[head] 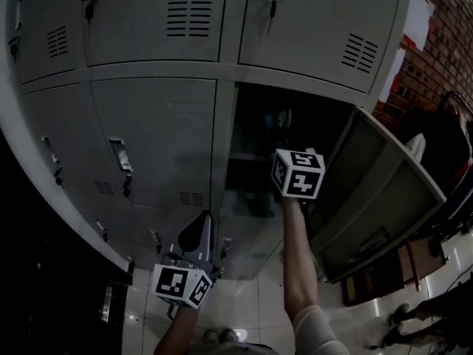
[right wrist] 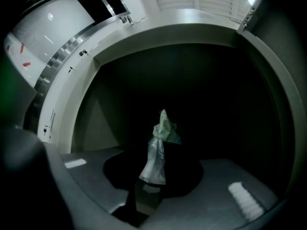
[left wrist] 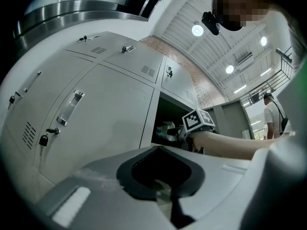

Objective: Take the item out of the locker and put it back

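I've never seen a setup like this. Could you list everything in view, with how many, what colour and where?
Lockers: several, grey, filling the head view.
Open locker: one, dark inside, right of centre.
Locker door: one, grey, swung out to the right.
Plastic packet: one, pale with green, inside the open locker.
Brick wall: one, red, upper right.
Floor: pale glossy tiles, below.
Bystander: one, white top, far right of the left gripper view.
Ceiling lights: several, white, overhead.
Left gripper: one, grey, held low before the shut lockers, fingers together, empty.
Right gripper: one, grey, inside the open locker, fingers pinching the packet.
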Available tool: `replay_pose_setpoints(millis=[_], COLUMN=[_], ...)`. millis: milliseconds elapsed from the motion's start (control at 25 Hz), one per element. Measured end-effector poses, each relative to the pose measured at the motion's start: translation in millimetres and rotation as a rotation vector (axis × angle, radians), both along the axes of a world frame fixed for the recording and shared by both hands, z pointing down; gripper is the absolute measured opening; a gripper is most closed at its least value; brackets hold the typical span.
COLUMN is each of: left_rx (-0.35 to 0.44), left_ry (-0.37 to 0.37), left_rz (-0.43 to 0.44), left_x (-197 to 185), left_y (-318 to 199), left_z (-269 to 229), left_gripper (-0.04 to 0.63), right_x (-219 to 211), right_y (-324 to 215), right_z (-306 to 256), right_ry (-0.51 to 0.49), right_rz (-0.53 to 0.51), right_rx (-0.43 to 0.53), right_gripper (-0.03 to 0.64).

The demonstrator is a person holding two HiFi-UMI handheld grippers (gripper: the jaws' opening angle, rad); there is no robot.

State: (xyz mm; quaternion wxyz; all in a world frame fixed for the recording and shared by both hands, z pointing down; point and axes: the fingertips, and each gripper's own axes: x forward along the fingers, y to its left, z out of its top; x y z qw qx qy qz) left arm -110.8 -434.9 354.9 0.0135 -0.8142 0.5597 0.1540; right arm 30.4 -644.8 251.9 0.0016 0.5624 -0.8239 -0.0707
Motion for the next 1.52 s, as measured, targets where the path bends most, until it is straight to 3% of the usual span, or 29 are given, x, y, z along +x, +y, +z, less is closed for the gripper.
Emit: replay_pose_setpoints(millis=[80,160,200,560,800,880,1120,1320,1520], left_rx=[-0.008,-0.009,-0.007,0.007,0.047,0.056,0.017,-0.014,0.001], left_ry=[0.008,0.013,0.014,0.019,0.022,0.009,-0.01,-0.029,-0.03], left_rz=[-0.006,-0.009,-0.01,0.013,0.02,0.023,0.029,0.048,0.045], left_x=[-3.2,-5.2,-5.8,2.3,4.4,6.7,14.1,24.3,25.6], left_y=[-3.0,-5.0,-5.7,-4.6,9.0,14.4,28.8,39.0,46.5], left_z=[3.1,3.6,3.1,-4.1,-20.5,-22.7,-4.5,10.3,4.7], left_gripper=[0.003,0.003,0.003,0.003,0.003,0.003,0.003,0.003,0.003], right_x=[-1.0,-2.7,-3.2,-0.2,9.5,9.0,31.0,28.2,22.9], right_y=[-4.2,-7.8,-9.4,2.9,55.8,87.4,193.6,233.7,244.3], right_z=[0.0,-0.5,-0.1,2.6,-31.1,-33.9,29.6,98.0,115.1], right_ry=[0.015,0.007,0.003,-0.003,-0.083,-0.098,-0.228,-0.301,-0.271], right_rz=[0.011,0.01,0.007,0.002,-0.049,-0.095,-0.078,-0.103,-0.108], right_rx=[0.0,-0.006,-0.009,-0.006,0.093,0.129,0.141,0.026,-0.029], right_gripper=[0.112,0.297,0.333,0.357,0.357,0.339,0.008,0.003,0.003])
